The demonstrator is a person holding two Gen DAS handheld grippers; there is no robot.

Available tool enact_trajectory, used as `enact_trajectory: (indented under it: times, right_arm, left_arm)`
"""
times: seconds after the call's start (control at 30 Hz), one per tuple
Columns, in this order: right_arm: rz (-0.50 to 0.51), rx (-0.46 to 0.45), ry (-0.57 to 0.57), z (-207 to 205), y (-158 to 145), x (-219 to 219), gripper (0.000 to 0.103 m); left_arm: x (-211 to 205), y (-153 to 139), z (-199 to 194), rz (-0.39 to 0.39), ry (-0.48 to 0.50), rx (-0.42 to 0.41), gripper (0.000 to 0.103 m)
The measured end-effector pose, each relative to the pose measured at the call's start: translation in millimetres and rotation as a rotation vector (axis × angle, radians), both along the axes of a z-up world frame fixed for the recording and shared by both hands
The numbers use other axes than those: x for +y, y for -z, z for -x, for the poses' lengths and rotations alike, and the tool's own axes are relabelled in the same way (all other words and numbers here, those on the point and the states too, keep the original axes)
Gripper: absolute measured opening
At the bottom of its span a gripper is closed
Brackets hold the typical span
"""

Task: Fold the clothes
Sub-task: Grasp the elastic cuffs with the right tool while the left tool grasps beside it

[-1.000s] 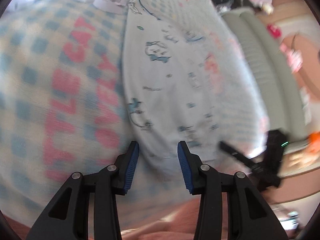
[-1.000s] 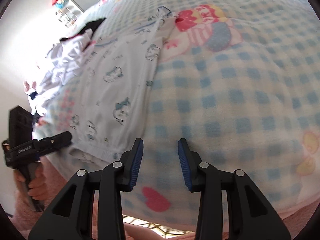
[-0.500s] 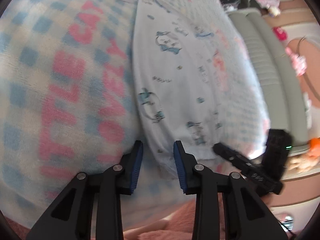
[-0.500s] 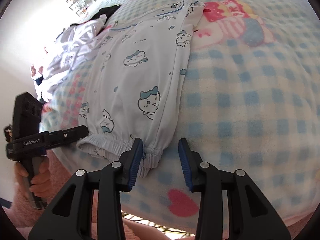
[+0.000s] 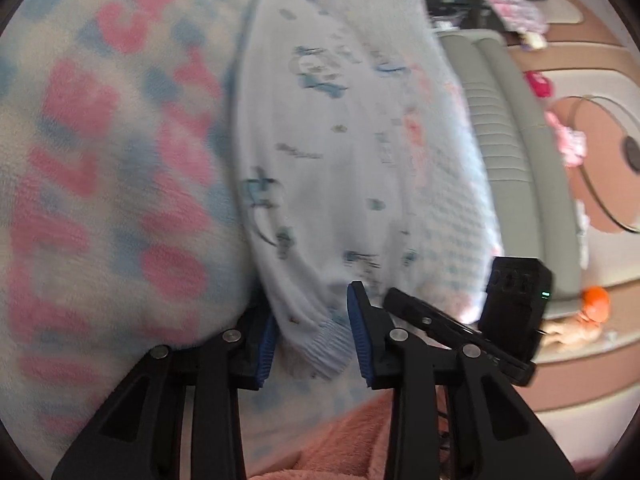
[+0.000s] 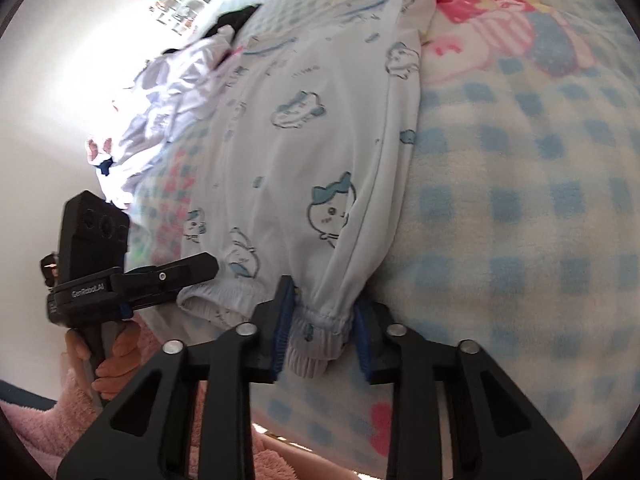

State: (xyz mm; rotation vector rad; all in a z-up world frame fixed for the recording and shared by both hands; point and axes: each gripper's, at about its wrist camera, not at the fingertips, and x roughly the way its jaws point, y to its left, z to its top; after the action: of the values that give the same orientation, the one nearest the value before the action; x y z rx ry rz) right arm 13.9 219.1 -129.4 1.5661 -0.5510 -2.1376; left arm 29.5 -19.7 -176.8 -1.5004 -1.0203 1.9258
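A blue-and-white checked blanket (image 6: 520, 184) with pink lettering covers the bed, and on it lie white pyjama trousers (image 6: 304, 152) printed with small blue cartoon animals, spread lengthwise away from both cameras with a heap of white clothes (image 6: 168, 92) beyond their far end. The two ribbed cuffs lie at the near edge of the bed: the right tongs (image 6: 320, 330) stand spread, one blue pad on either side of the right cuff (image 6: 316, 344), and the left tongs (image 5: 312, 334) stand likewise spread about the left cuff (image 5: 320, 340), though blur in the left wrist view hides whether either pad touches the cloth.
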Motion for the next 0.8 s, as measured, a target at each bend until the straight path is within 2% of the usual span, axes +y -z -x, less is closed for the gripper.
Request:
enact_trajectory:
  times: [0.17, 0.27, 0.3, 0.33, 0.37, 0.53, 0.67, 0.8]
  right_arm:
    - [0.017, -0.036, 0.022, 6, 14, 0, 0.027]
    - [-0.008, -0.035, 0.011, 9, 18, -7, 0.027]
    - [-0.022, -0.018, -0.001, 9, 15, -10, 0.023]
    - [-0.028, 0.004, -0.014, 7, 10, -12, 0.017]
    - [-0.03, 0.025, -0.024, 5, 6, -13, 0.016]
    - [0.009, 0.107, -0.025, -7, -25, -7, 0.014]
    - [-0.004, 0.157, -0.059, -21, -48, -15, 0.013]
    - [-0.023, 0.173, -0.09, -42, -59, -23, 0.013]
  left_arm:
    - [5, 14, 7, 0.02, 0.006, -0.027, 0.031]
    - [9, 9, 11, 0.051, 0.012, -0.028, 0.023]
    - [11, 5, 10, 0.059, 0.012, -0.015, 0.012]
    - [12, -1, 9, 0.069, 0.012, 0.001, 0.011]
    - [11, -4, 8, 0.071, 0.012, 0.013, 0.009]
    - [7, -25, 3, 0.099, 0.025, 0.075, 0.008]
    - [7, -46, -4, 0.105, 0.043, 0.119, 0.008]
    - [3, -54, -19, 0.1, 0.083, 0.121, 0.008]
